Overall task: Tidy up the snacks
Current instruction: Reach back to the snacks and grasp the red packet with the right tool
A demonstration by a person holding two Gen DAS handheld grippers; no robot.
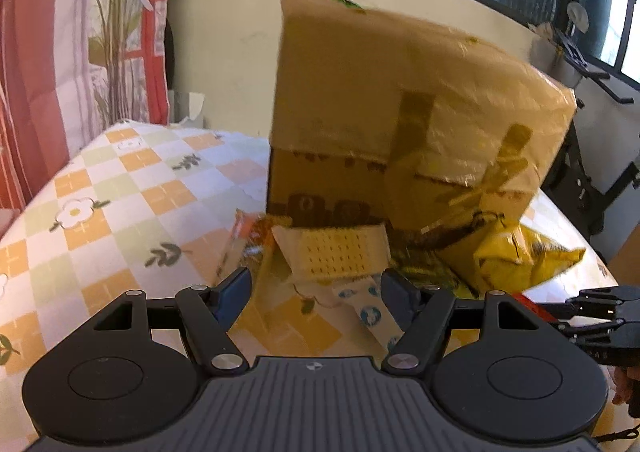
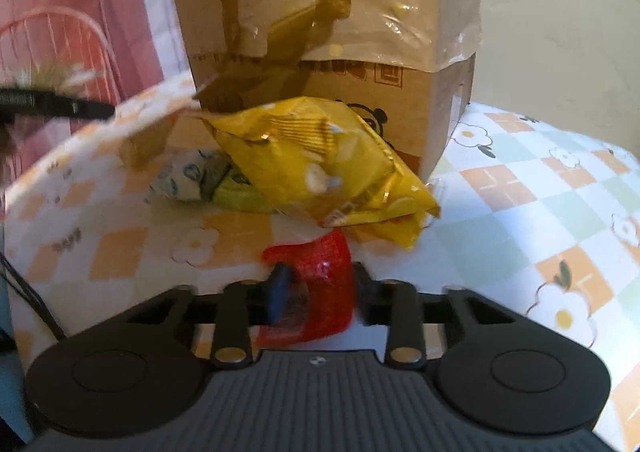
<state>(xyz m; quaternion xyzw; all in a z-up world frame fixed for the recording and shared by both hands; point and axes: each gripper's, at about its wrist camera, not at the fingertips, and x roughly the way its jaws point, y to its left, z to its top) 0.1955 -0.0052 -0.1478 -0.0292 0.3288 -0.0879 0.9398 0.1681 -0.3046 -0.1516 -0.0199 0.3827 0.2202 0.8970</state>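
Two grippers work over a table covered in a checked, flowered cloth (image 2: 532, 187), and each carries its own hazard. The right gripper (image 2: 318, 284) has its jaws drawn in on a small red packet (image 2: 320, 264), glossy and soft-looking, with a pad on either side of it; no earlier picture is given, so all that can be said is that the packet sits pinched between them, low over the cloth toward the near edge. Because the wrapper looks slick and the pinch seems to fall near one end, the packet could twist or slide out once it is lifted, more so if the hand swings quickly. The left gripper (image 1: 316, 292) stands about half open and holds nothing; just ahead of its tips lie a pale perforated packet (image 1: 332, 252) and a white wrapper with blue round marks (image 1: 360, 308), crowded together at the foot of a tall cardboard box (image 1: 384, 99) patched with shiny tape. The views are blurred, so which packet it is aimed at cannot be told, and closing there could catch two wrappers at once or only a loose corner. A big yellow snack bag (image 2: 320, 159) leans against the front of the box, resting partly on a green packet (image 2: 240, 195); a careless reach could knock it flat or push the heap further under it. The box itself looks top-heavy and stands well in from the table's edges, yet a shove from either hand might tilt it.
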